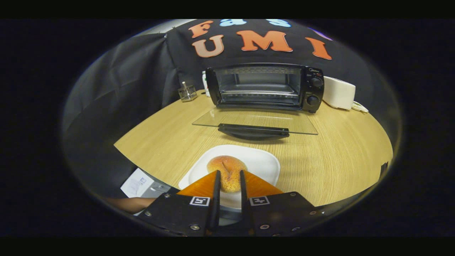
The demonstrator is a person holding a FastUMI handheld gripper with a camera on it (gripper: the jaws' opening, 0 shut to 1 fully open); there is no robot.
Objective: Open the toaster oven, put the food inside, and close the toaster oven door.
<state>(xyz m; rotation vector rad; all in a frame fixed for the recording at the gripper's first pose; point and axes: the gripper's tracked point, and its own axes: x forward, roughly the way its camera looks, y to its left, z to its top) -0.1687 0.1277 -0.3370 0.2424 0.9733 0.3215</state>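
Toaster oven [265, 87] beyond claw [229, 173], glass door [254, 122] dropped flat on wooden table [337, 149]; bread roll [227, 172] on white plate [261, 161], pinched between fingers; wire basket [187, 93], white appliance [339, 92] flank oven.

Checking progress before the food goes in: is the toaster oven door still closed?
No, the toaster oven door lies folded down flat on the table.

Hand-held gripper [229, 177] fingers flank the bun [227, 172] on its plate [265, 161].
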